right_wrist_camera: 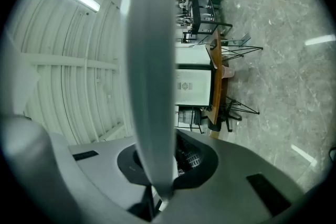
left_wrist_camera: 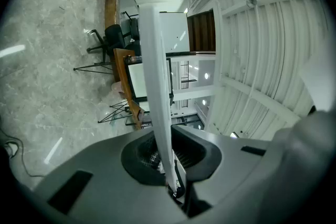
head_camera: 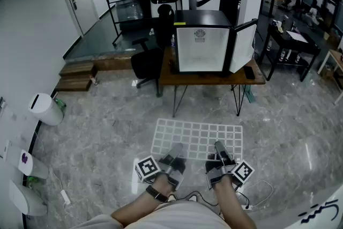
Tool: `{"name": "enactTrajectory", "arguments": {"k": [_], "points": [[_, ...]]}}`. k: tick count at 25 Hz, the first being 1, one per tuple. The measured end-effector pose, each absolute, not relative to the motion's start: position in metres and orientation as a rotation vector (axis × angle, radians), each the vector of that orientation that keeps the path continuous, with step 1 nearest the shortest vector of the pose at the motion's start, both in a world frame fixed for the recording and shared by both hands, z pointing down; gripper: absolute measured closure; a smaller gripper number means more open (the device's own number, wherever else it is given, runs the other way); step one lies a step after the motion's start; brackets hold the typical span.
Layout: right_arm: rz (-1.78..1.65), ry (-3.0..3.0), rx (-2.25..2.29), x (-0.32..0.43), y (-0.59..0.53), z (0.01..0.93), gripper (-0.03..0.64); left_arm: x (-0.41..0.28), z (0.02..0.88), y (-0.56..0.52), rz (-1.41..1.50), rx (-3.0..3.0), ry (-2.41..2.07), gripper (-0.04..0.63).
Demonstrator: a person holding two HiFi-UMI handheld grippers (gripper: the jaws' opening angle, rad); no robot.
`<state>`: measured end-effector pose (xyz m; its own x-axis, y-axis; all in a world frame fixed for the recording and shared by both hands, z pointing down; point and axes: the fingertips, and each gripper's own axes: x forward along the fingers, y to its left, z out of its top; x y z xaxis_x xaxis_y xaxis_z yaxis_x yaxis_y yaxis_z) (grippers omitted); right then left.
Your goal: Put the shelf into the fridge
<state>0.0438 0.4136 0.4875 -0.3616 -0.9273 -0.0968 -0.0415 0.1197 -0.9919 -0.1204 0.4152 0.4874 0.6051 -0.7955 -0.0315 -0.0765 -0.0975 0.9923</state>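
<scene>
The left gripper (head_camera: 175,152) and right gripper (head_camera: 219,147) each clamp the near edge of the white wire shelf (head_camera: 197,134), held flat, long axis crosswise, with the open fridge (head_camera: 202,48) on the table (head_camera: 214,79) well ahead.

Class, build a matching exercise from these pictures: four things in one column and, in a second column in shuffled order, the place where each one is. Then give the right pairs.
Things
1. wire shelf
2. fridge
3. black chair
4. white bin

Places
a. on the wooden table
b. standing alone at the far left of the head view
c. clamped in the left gripper and the right gripper
d. beside the table's left end

Pairs: 1-c, 2-a, 3-d, 4-b
</scene>
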Motion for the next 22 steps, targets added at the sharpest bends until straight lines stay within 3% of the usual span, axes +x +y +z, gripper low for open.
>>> {"name": "enactTrajectory", "arguments": {"k": [22], "points": [[-1.384, 1.598, -0.937, 0.073, 0.375, 0.496, 0.568, -0.091, 0.490, 0.385, -0.755, 1.578, -0.810, 0.566]]}}
